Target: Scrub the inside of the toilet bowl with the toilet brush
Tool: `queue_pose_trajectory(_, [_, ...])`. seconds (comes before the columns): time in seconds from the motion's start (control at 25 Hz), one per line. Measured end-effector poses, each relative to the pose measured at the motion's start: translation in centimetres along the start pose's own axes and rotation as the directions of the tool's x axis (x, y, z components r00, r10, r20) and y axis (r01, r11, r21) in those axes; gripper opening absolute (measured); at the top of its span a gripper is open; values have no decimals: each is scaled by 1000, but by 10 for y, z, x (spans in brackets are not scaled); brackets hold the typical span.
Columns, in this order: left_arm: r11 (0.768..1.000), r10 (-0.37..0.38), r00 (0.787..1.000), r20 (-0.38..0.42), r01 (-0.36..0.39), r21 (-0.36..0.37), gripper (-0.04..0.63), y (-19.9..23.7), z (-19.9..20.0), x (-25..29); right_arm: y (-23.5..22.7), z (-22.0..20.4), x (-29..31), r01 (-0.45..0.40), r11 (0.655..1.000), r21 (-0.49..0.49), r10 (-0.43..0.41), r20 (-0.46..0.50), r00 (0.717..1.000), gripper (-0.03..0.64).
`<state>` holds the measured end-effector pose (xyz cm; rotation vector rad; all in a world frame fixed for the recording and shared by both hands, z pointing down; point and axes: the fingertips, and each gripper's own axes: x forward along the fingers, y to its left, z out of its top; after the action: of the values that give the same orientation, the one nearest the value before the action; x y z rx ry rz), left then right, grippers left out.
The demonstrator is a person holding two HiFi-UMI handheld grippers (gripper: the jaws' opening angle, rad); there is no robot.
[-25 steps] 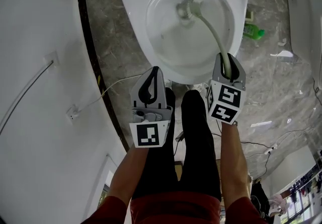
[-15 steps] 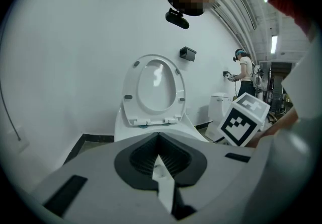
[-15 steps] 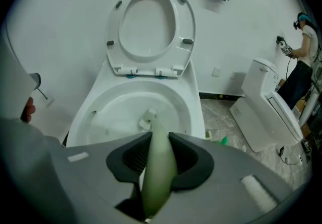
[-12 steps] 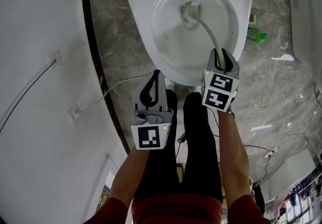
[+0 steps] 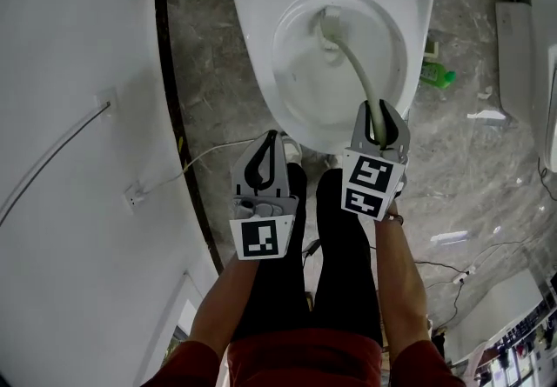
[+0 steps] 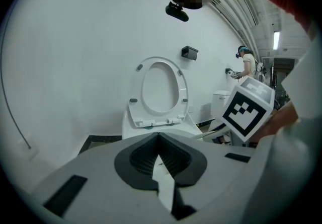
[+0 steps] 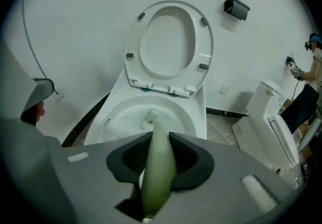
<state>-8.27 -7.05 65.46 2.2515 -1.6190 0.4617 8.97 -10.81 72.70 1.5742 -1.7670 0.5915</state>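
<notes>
The white toilet bowl (image 5: 300,120) stands open with its seat and lid (image 7: 171,42) raised. A pale green toilet brush (image 5: 352,63) reaches into it, and its white head (image 5: 329,29) rests low on the bowl's back wall. My right gripper (image 5: 380,109) is shut on the brush handle (image 7: 157,167) just over the bowl's front right rim. The brush head (image 7: 150,117) shows past the jaws in the right gripper view. My left gripper (image 5: 271,136) hangs shut and empty in front of the bowl's left side, pointing at the toilet (image 6: 158,92).
A green bottle (image 5: 438,74) lies on the marble floor right of the toilet. A white cable (image 5: 204,152) runs from a wall socket (image 5: 132,196) to the toilet base. The white wall is close on the left. A second white toilet (image 7: 269,117) and another person (image 7: 309,79) are to the right.
My right gripper has shifted slightly left toward the bowl's front with the brush. The brush head stays near the bowl's back wall. The left gripper has hardly moved.
</notes>
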Motion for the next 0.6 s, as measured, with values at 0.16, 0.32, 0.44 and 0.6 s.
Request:
queue_pose_trajectory(0.16, [1000,-1,1000,-8,1,13,5,-3,36,-11,-7,10,-33,3,1000,1,-3,13,1000,109])
queue_pose_trajectory(0.32, [1000,-16,999,35,16,16,5,-9,93,-34,-18,43,-85,-4,1000,29,3,58,998,109])
queue_pose_trajectory(0.44, [1000,-16,997,69,14,21,5,-13,137,-56,-27,75,-130,-9,999,35,5,107,994,109])
queue_pose_trajectory(0.6, [1000,3,995,98,-5,16,5,-15,194,-88,-35,115,-190,-23,999,23,19,174,985,109])
